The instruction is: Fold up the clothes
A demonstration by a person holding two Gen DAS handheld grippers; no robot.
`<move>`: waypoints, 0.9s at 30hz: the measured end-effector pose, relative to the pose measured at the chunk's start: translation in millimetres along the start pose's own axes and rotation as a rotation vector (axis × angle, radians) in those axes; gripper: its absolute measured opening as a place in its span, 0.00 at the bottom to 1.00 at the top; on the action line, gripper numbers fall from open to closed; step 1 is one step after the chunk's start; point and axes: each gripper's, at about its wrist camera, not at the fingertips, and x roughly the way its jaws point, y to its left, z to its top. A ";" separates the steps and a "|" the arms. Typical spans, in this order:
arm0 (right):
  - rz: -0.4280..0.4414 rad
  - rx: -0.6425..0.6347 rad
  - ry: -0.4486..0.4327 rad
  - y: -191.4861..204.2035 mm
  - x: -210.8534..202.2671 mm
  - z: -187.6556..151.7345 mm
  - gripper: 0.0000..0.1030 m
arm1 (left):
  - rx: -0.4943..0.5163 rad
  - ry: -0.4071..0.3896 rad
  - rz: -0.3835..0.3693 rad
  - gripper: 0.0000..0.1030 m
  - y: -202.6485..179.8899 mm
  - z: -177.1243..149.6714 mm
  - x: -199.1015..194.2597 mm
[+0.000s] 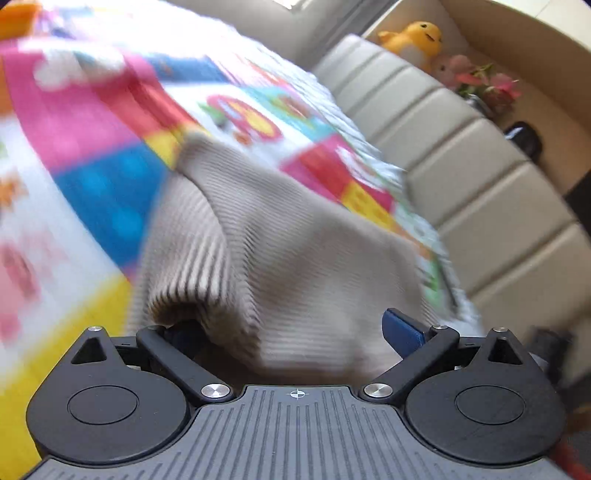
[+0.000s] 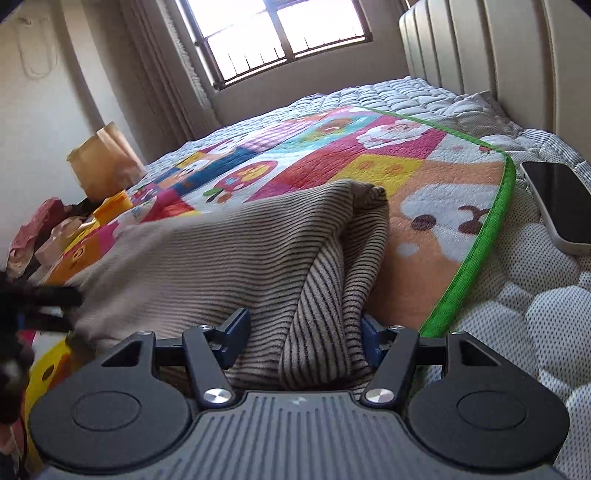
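Beige ribbed striped garment point(image 2: 236, 251) lies bunched on the colourful quilt, folds raised toward both cameras.

We see a colourful cartoon quilt point(image 2: 332, 155) with a green edge spread on a white quilted mattress point(image 2: 517, 314). A phone point(image 2: 559, 201) lies face up on the mattress, just beside the quilt. A padded beige headboard point(image 1: 461, 158) stands behind. A yellow plush duck point(image 1: 415, 38) sits near pink flowers point(image 1: 487, 83). A paper bag point(image 2: 105, 162) stands under the window point(image 2: 284, 33).
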 end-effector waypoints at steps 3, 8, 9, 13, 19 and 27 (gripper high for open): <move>0.046 -0.050 0.027 21.6 -8.6 -13.6 0.65 | -0.018 -0.053 0.062 0.98 17.6 26.0 16.1; 0.159 -0.169 0.067 44.6 -25.6 -10.1 0.76 | 0.003 -0.076 0.119 0.98 27.4 54.9 26.5; 0.163 -0.174 0.044 42.7 -32.2 -2.7 0.81 | -0.003 -0.070 0.121 0.98 25.9 55.1 22.3; 0.079 -0.157 -0.100 20.6 -50.9 37.4 0.94 | -0.010 -0.037 0.058 0.99 15.2 35.8 -7.7; -0.010 -0.127 -0.103 -8.1 -7.8 82.1 0.65 | -0.112 0.063 -0.181 1.00 6.8 -6.6 -37.4; -0.083 -0.133 0.001 -22.0 51.9 50.7 0.60 | -0.148 0.133 -0.198 1.00 0.4 -12.4 1.8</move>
